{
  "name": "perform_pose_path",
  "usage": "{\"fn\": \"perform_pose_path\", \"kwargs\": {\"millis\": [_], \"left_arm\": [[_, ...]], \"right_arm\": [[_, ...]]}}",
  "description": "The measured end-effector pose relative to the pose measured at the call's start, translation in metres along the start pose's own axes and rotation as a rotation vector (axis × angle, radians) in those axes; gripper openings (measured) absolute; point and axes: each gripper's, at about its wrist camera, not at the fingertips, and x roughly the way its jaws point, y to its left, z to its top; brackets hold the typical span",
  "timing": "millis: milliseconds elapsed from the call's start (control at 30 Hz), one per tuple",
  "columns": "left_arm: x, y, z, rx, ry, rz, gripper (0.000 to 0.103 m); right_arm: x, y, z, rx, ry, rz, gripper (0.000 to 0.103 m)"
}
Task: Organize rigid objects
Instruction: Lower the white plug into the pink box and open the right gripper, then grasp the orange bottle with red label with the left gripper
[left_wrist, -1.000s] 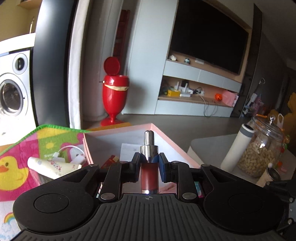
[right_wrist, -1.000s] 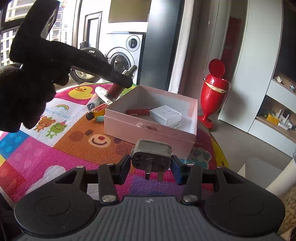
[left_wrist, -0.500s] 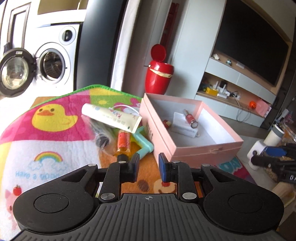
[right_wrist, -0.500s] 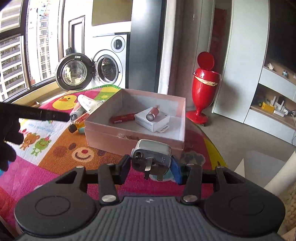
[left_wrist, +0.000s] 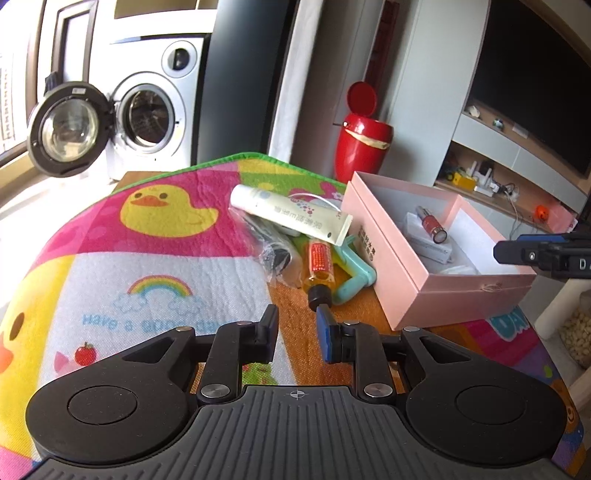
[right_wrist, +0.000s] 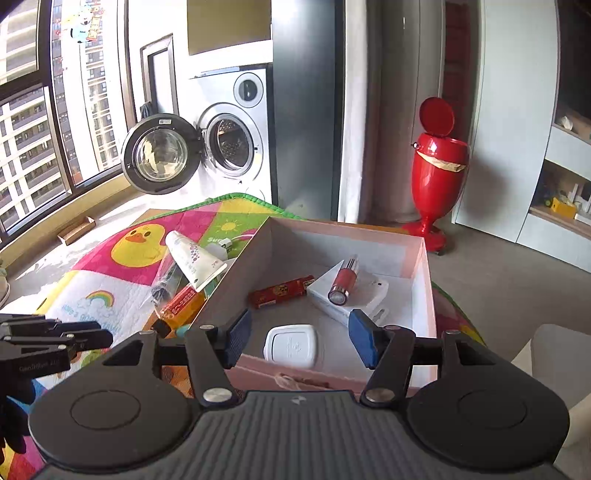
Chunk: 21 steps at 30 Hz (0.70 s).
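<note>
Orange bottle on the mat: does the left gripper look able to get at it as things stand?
Probably yes. The left gripper is open and empty, the orange bottle's black cap lies just ahead of its fingertips, uncovered; only the teal holder crowds one side.

My left wrist camera sits low behind its fingers (left_wrist: 334, 338) and looks across the mat (left_wrist: 110, 266) toward the washer (left_wrist: 147, 110), with the box (left_wrist: 454, 295) off to its right, near but not under it. My right wrist camera sits higher and closer, tilted down over the near wall of the box (right_wrist: 421, 266), its fingers (right_wrist: 364, 341) above the inside. Both views share the box, the tube (left_wrist: 291, 214) (right_wrist: 194, 258) beside it, the washer (right_wrist: 236, 136) and the red bin (left_wrist: 364, 144) (right_wrist: 439, 166). Each view catches the other gripper at its edge.
</note>
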Motion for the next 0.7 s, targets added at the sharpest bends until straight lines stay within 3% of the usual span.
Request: {"fn": "perform_pose_path", "kwargs": {"millis": [300,433,700], "left_arm": [[0.058,-0.021,0.034,0.038,0.034,-0.033,0.025],[0.085,-0.026,0.037,0.04,0.07,0.026,0.03],[0.101,-0.026,0.034,0.038,0.124,0.028,0.032]], "right_arm": [[-0.024,0.049,-0.066,-0.269,-0.011,-0.055,0.066],[-0.032,0.049,-0.071,-0.271,-0.024,-0.035,0.07],[-0.019,0.046,-0.076,-0.239,0.013,-0.022,0.07]]}}
